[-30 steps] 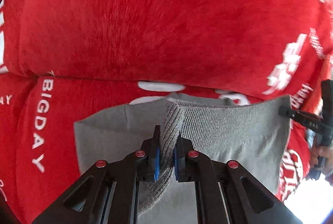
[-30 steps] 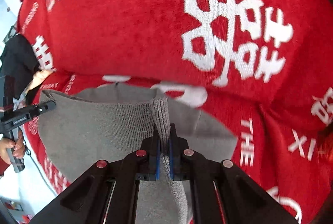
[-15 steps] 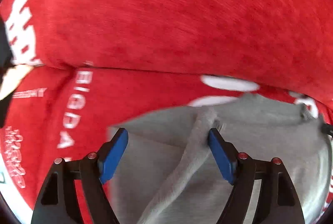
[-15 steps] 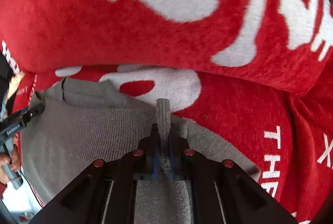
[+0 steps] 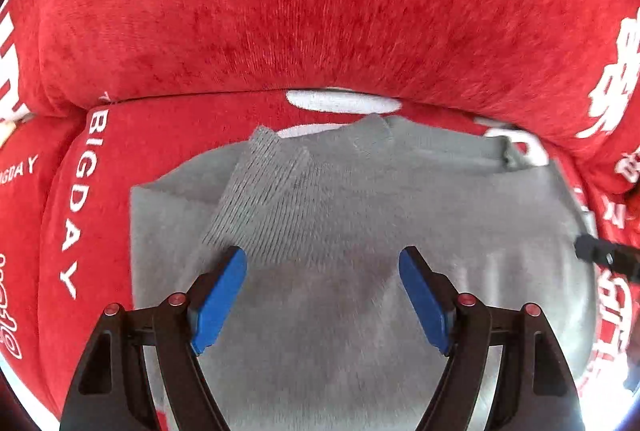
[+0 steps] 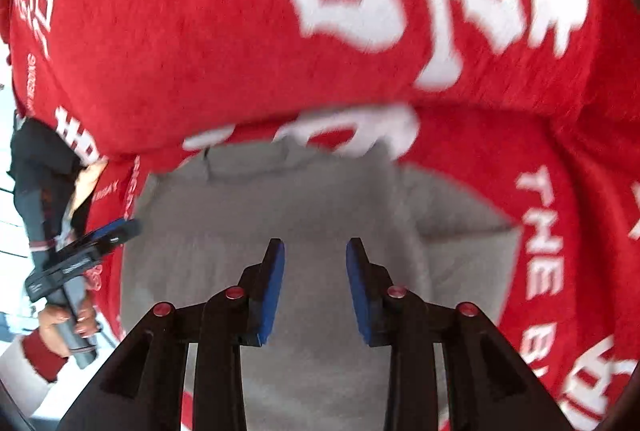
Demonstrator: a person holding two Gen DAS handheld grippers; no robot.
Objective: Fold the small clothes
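Note:
A small grey knit garment (image 5: 360, 231) lies flat on a red seat cushion; its ribbed hem part (image 5: 264, 199) is folded over at the far left. My left gripper (image 5: 322, 271) is open just above the garment, empty. In the right wrist view the same grey garment (image 6: 320, 199) lies below my right gripper (image 6: 315, 255), which is open and empty. The tip of the right gripper (image 5: 604, 257) shows at the right edge of the left wrist view. The left gripper (image 6: 100, 235) and the hand holding it show at the left of the right wrist view.
A red plush sofa cover with white lettering surrounds the garment: the backrest (image 5: 320, 11) rises right behind it, the seat (image 5: 92, 211) extends left. In the right wrist view the backrest (image 6: 280, 31) and seat (image 6: 560, 231) show. A bright floor lies at the far left (image 6: 8, 191).
Both grippers have let go of the grey garment and opened: the left first, then the right. The lifted hem has dropped flat onto the garment. Both grippers have drawn back slightly.

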